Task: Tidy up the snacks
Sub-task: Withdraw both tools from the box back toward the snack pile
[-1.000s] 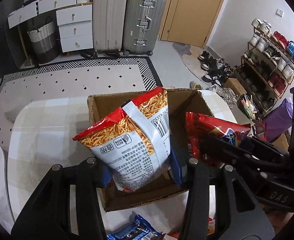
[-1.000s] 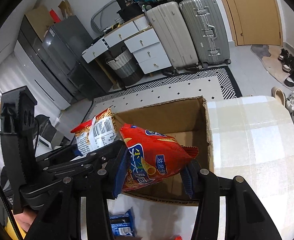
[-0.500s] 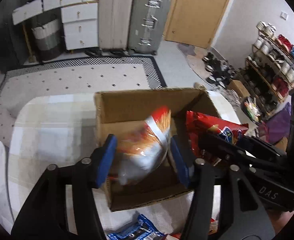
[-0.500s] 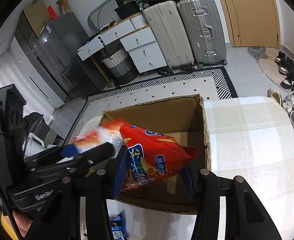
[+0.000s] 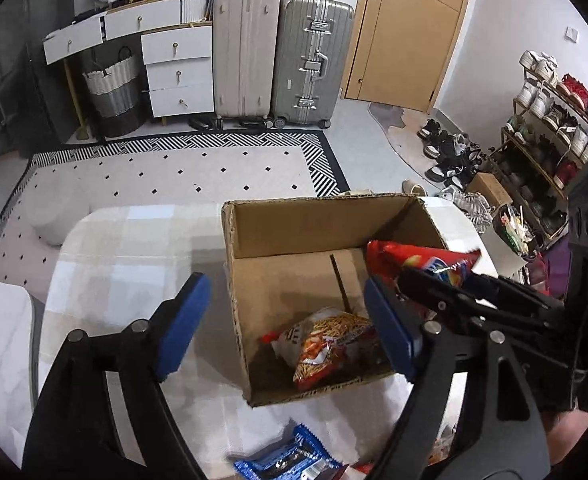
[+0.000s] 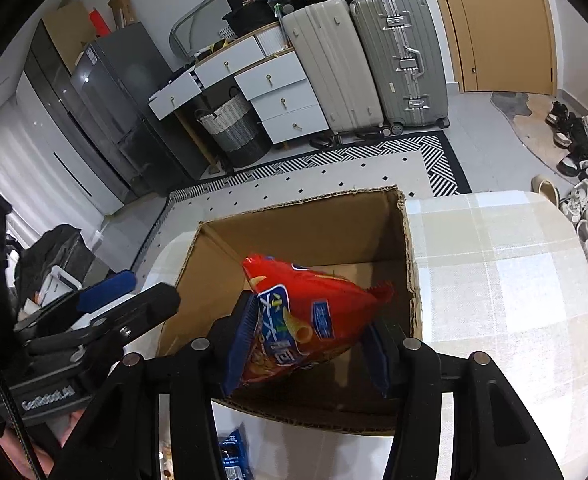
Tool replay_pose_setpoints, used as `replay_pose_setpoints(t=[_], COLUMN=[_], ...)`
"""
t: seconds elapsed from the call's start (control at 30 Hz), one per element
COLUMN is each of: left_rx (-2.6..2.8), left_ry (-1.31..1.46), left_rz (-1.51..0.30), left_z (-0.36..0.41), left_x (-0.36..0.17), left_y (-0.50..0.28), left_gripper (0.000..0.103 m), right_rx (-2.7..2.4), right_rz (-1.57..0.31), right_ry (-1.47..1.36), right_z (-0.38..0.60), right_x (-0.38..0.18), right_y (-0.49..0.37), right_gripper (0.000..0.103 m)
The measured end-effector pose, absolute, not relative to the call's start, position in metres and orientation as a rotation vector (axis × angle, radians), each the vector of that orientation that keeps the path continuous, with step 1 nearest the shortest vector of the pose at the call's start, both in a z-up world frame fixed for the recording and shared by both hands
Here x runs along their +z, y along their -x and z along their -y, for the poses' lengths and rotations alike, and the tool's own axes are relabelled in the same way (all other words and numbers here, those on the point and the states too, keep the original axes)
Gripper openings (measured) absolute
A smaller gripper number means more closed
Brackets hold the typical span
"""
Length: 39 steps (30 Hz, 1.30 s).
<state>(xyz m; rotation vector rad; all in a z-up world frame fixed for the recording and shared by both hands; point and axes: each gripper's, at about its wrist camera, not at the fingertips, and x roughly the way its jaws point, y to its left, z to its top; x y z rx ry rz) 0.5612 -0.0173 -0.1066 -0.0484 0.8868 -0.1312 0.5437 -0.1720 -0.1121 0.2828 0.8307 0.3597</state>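
- Spreading apart, the left gripper (image 5: 286, 328) fingers hold nothing; the noodle-snack bag (image 5: 325, 346) lies loose on the floor of the cardboard box (image 5: 294, 220), which stands on the counter (image 5: 134, 248).
- Clenched on the red chip bag (image 6: 305, 312), the right gripper (image 6: 305, 344) holds it above the box opening, its fingers starting to part.
- Risk, as I judge it: the puffy red bag could catch the box's near wall and tip out onto the counter if let go too close to the rim.
- Another risk: the two grippers sit close together and could knock each other.
- Count: one box, one bag inside, one bag held, one blue packet (image 5: 290, 460) on the counter; other wrappers beside it are too cut off to count.
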Motion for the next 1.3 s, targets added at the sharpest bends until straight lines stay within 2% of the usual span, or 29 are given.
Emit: replay_pose_setpoints(t=[0.13, 0.5, 0.67, 0.73, 0.9, 0.97, 1.03, 1.2, 1.3], left_rx=[-0.123, -0.102, -0.096, -0.105, -0.103, -0.110, -0.113, -0.103, -0.101], left_ry=[0.047, 0.045, 0.028, 0.016, 0.010, 0.007, 0.002, -0.015, 0.006], left_rz=[-0.880, -0.850, -0.798, -0.759, -0.672, -0.648, -0.616, -0.520, -0.499], left_z=[0.013, 0.004, 0.003, 0.005, 0.004, 0.004, 0.003, 0.001, -0.008], left_x=[-0.095, -0.055, -0.026, -0.011, 0.018, 0.026, 0.034, 0.051, 0.049], left_y=[-0.545, -0.485, -0.435, -0.411, -0.343, -0.314, -0.283, -0.201, -0.166], left_gripper=[0.079, 0.080, 0.081, 0.081, 0.088, 0.091, 0.103, 0.103, 0.103], right_rx=[0.359, 0.383, 0.403, 0.415, 0.428, 0.448, 0.448, 0.461, 0.461], right_rz=[-0.818, -0.741, -0.680, -0.655, -0.563, -0.533, -0.489, -0.395, -0.343], right_ry=[-0.261, -0.248, -0.239, -0.234, -0.212, -0.219, -0.205, -0.128, -0.113], right_z=[0.168, 0.174, 0.180, 0.182, 0.184, 0.185, 0.184, 0.176, 0.173], right_x=[-0.103, -0.059, -0.028, -0.017, 0.004, 0.010, 0.016, 0.019, 0.005], right_y=[-0.538, -0.486, -0.440, -0.416, -0.354, -0.329, -0.300, -0.230, -0.186], right_gripper=[0.058, 0.058, 0.059, 0.069, 0.072, 0.079, 0.083, 0.085, 0.093])
